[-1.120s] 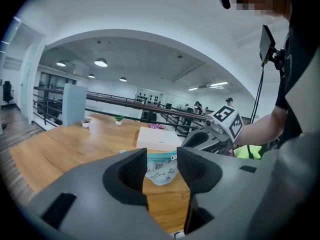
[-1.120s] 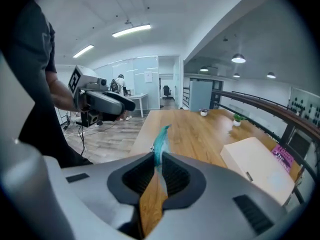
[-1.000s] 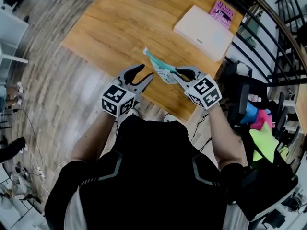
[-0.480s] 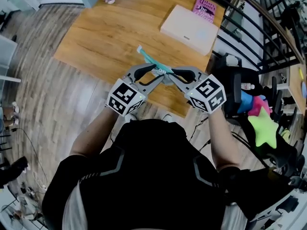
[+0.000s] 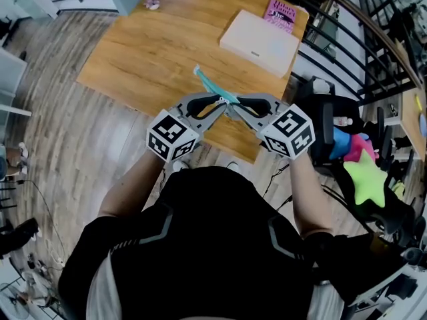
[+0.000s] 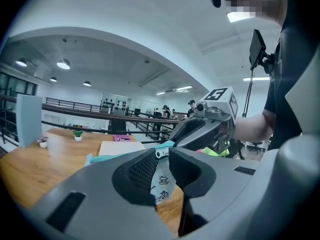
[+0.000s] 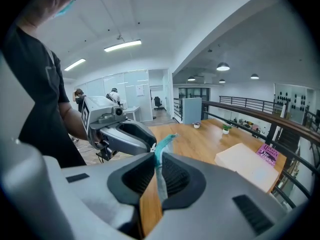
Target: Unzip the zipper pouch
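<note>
The right gripper pinches the pouch (teal edge); the left gripper is closing around its zipper pull.

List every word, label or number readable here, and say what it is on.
Pink book: print on the cover, too blurred to read.
Pouch: small dark printed figures, no words I can make out.
Left marker cube, right marker cube: square black-and-white patterns, no letters.
No text here is readable.
</note>
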Demonstrator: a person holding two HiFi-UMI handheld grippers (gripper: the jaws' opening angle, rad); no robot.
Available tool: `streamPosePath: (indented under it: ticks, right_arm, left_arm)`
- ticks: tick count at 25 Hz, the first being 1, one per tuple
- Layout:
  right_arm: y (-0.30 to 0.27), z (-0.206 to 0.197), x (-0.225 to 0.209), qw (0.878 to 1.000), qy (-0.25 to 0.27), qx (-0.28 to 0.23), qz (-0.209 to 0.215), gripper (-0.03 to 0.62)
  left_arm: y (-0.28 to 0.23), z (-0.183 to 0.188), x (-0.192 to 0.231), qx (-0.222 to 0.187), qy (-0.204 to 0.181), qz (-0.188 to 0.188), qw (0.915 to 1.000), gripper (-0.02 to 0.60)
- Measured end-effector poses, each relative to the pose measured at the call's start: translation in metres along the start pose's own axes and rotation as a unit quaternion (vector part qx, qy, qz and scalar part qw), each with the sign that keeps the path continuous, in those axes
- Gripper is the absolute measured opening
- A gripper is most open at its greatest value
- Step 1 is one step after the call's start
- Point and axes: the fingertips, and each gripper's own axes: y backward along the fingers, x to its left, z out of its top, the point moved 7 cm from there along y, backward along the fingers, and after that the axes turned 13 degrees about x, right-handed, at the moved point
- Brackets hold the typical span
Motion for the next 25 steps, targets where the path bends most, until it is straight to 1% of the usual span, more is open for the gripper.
streamPosePath:
  ticks: [3,4,6,8,10,12,17,22,25]
  right_arm:
    - [0.003,-0.003,-0.001,1.0,-0.006,-0.008,0.008,0.054]
    - [0.003,-0.004,-0.002,1.0,-0.009,-0.011,0.012,0.054]
    - [0.004,-0.005,-0.002,1.0,-0.014,-0.016,0.02,0.054]
    - [0.003,-0.004,-0.002,0.999,-0.012,-0.02,0.028,0.054]
    - [0.003,-0.002,-0.001,0.999,-0.009,-0.023,0.036,0.054]
    - [0.002,-0.003,-0.001,0.999,-0.007,-0.025,0.041,0.054]
    - [0.003,-0.003,0.001,0.998,0.004,-0.023,0.05,0.054]
    - [0.005,-0.001,0.002,0.998,0.011,-0.022,0.053,0.052]
    - [0.006,0.0,0.004,0.998,0.02,-0.014,0.049,0.052]
  left_arm:
    - [0.005,0.001,-0.003,-0.027,0.033,-0.016,0.999,0.091]
    - [0.007,0.001,-0.005,-0.034,0.037,-0.02,0.9985,0.089]
    - [0.009,0.001,-0.011,-0.041,0.034,-0.024,0.9983,0.089]
    - [0.009,0.001,-0.016,-0.039,0.03,-0.025,0.9985,0.088]
    - [0.007,0.002,-0.018,-0.032,0.028,-0.015,0.999,0.089]
    - [0.006,0.002,-0.017,-0.029,0.036,-0.001,0.9989,0.087]
    - [0.012,0.002,-0.016,-0.027,0.05,0.016,0.9982,0.04]
    - [0.014,0.005,-0.015,-0.024,0.062,0.034,0.9972,0.035]
    - [0.015,0.008,-0.015,-0.021,0.07,0.037,0.9967,0.034]
